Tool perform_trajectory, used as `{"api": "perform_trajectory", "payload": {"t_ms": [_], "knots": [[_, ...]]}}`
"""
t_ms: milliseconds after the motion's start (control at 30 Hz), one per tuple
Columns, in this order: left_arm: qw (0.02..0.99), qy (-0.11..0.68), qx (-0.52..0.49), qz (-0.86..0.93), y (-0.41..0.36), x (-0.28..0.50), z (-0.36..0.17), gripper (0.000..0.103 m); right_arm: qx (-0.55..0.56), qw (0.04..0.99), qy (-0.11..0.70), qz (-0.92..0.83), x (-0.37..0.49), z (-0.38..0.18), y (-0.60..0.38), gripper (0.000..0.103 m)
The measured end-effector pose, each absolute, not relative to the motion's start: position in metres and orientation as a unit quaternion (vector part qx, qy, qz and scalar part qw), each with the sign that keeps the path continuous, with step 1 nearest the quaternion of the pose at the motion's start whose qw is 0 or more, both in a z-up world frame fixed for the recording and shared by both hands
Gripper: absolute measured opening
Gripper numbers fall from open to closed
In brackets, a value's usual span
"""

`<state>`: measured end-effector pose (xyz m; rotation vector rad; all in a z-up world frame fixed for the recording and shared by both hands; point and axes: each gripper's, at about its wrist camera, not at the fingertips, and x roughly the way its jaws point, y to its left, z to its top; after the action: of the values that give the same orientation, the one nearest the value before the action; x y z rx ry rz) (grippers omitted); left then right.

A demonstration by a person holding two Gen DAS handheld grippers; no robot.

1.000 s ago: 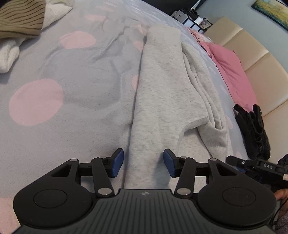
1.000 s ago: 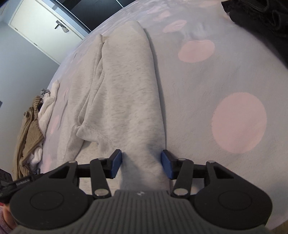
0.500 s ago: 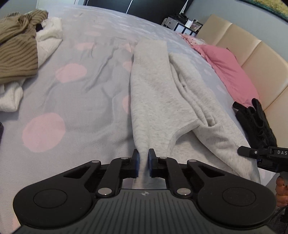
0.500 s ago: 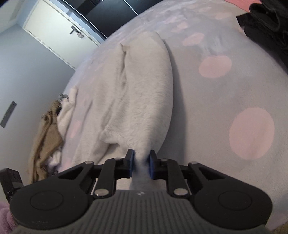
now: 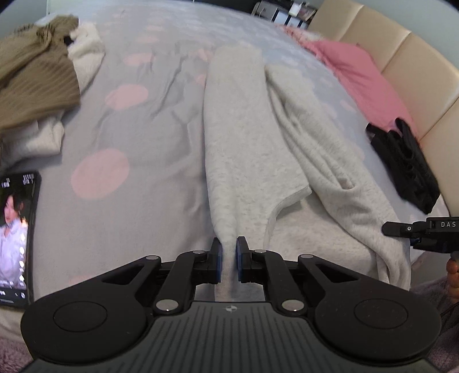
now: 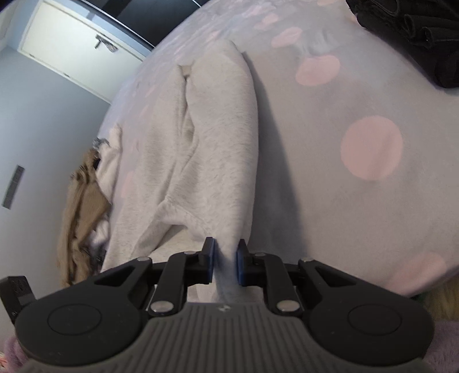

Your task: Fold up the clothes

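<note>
Grey sweatshirt (image 5: 246,137): lengthwise on dotted bed (image 5: 137,143), near hem hidden behind tool bodies. Left tongs (image 5: 228,255) and right tongs (image 6: 224,259) each clenched on its near edge. Open bedding left of it; black garment (image 5: 404,166) near right edge.

Cut off at left edge: phone (image 5: 17,238), brown sweater (image 5: 31,83). Hidden behind left claw (image 5: 229,259): near hem of grey sweatshirt (image 5: 243,149). Blurred: far shelf items (image 5: 282,10).

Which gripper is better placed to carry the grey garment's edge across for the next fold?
Neither clearly: the left gripper and the right gripper each pinch the grey garment at its near edge.
</note>
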<state>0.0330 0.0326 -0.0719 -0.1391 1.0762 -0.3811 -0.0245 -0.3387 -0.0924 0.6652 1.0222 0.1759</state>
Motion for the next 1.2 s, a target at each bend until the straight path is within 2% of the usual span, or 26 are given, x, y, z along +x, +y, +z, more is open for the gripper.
{"api": "perform_trajectory", "payload": {"t_ms": [133,233,267,300,533,700,933,1200], "knots": [[0.824,0.538,-0.052,-0.171,0.03,0.037,-0.087,0.012,0.261,0.818,0.509,0.062,-0.018,-0.108,-0.33,0.018],[0.818,0.548,-0.053,-0.166,0.033,0.041,-0.089,0.018,0.249,0.818,0.515,0.057,-0.017,-0.109,-0.331,0.026],[0.818,0.547,-0.057,-0.166,0.035,0.042,-0.086,0.02,0.246,0.82,0.515,0.055,-0.017,-0.106,-0.332,0.037],[0.819,0.547,-0.061,-0.166,0.038,0.044,-0.084,0.021,0.239,0.822,0.514,0.054,-0.017,-0.102,-0.333,0.04],[0.832,0.518,-0.086,-0.178,0.038,0.082,-0.064,0.042,0.206,0.838,0.502,0.052,0.007,-0.079,-0.341,0.04],[0.828,0.519,-0.074,-0.199,0.023,0.13,-0.076,0.042,0.186,0.848,0.492,0.069,0.048,-0.074,-0.343,0.053],[0.8,0.541,-0.119,-0.229,0.019,0.197,-0.108,0.042,0.199,0.85,0.476,0.104,0.11,-0.095,-0.35,0.053],[0.795,0.533,-0.139,-0.255,0.001,0.276,-0.118,0.044,0.211,0.85,0.467,0.124,0.187,-0.119,-0.353,0.054]]}}
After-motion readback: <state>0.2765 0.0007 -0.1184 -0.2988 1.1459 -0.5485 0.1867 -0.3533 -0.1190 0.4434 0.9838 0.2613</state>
